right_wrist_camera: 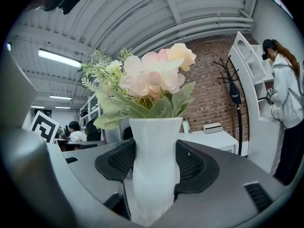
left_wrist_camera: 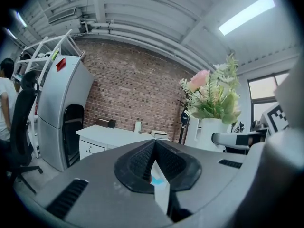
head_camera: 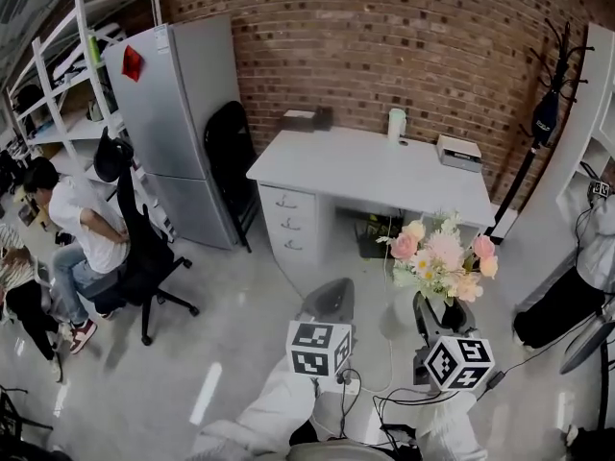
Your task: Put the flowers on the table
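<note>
Our right gripper (right_wrist_camera: pixel 154 172) clamps the white vase (right_wrist_camera: pixel 156 141) around its body so the flowers (right_wrist_camera: pixel 152 80) stand upright above its jaws, well short of the bench (head_camera: pixel 370 166) ahead, while our left gripper (left_wrist_camera: pixel 154 165), jaws together and empty, hangs alongside.

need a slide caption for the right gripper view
Right gripper clamped on a white vase of pink and cream flowers, white desk ahead by the brick wall.

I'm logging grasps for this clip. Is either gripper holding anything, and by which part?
The right gripper clamps the white vase of flowers by its narrow body, below the rim. The left gripper is shut on nothing.
</note>
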Action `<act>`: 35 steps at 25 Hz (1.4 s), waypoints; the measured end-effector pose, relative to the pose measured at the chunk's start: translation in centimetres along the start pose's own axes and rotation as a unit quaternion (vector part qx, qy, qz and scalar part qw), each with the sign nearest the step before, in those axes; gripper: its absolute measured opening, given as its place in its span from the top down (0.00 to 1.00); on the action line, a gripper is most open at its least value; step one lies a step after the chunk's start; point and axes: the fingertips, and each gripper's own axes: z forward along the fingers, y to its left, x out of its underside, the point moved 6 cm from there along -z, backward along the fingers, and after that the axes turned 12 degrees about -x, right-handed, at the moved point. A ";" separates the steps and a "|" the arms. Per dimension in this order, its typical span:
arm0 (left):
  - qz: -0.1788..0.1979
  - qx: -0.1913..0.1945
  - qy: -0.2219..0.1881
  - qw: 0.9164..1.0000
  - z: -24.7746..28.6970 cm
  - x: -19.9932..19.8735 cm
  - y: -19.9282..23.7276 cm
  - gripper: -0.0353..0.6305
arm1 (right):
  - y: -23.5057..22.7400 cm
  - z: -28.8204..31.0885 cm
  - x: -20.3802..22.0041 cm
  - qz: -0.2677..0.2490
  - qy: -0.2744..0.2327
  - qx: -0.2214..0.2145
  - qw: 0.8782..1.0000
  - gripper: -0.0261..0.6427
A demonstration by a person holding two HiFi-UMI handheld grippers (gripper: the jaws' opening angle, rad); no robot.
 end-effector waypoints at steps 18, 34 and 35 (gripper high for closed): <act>0.031 0.063 -0.005 0.997 16.2 -7.8 10.7 0.93 | 0.6 19.9 -4.0 0.001 -0.032 0.032 0.999 0.57; 0.019 0.107 0.010 0.994 23.6 -8.5 15.7 0.93 | 0.0 26.9 -3.4 0.002 -0.033 0.084 0.996 0.57; 0.021 0.109 0.009 0.994 23.9 -8.6 15.7 0.93 | -0.2 27.1 -3.5 0.003 -0.035 0.088 0.996 0.57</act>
